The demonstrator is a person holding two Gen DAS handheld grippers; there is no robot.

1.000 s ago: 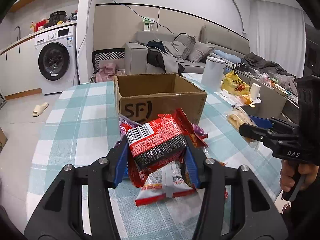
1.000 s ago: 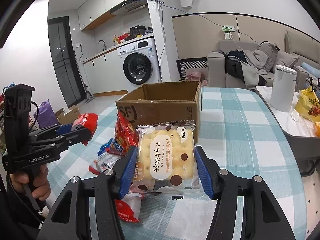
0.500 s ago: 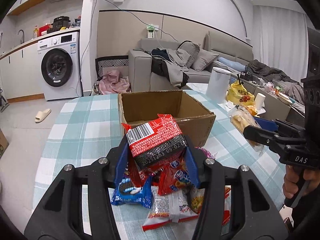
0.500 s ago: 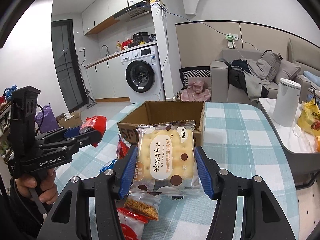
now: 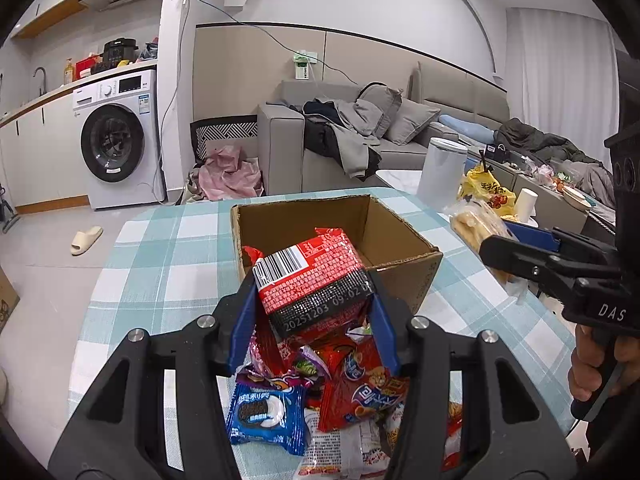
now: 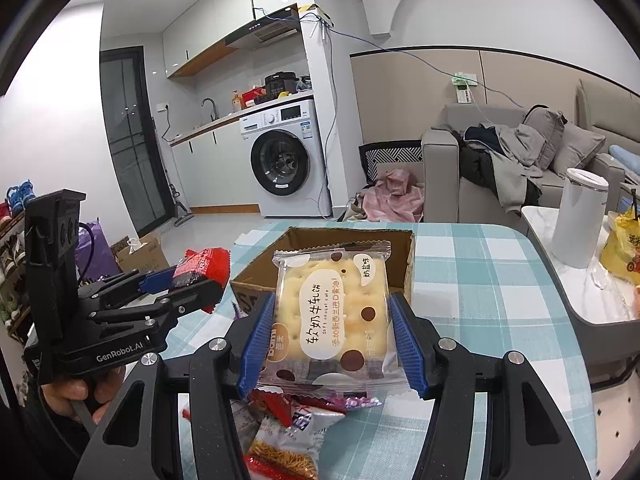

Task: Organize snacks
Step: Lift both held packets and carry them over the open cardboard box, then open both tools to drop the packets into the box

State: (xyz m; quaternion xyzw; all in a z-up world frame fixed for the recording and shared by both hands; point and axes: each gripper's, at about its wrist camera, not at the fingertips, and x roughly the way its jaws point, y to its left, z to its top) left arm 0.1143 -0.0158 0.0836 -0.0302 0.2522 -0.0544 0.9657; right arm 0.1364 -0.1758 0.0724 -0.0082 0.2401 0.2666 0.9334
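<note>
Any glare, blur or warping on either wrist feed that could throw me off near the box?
Left wrist view: sharp, the red snack packet readable with its date code, fisheye bending the cardboard box and walls. Right wrist view: a ceiling light flares top left, mild sheen on the cracker packet, text still legible; dark vignette at corners.

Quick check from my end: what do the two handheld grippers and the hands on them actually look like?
Both are black, angular frames with silver screws and ribbed blue pads lining the fingers. The left gripper carries white "GenRobot.AI" lettering and a boxy black upright block. The right gripper shows white "DAS" lettering. Each sits on a black pistol-style handle with a trigger, gripped by a bare hand. No cables visible.
</note>
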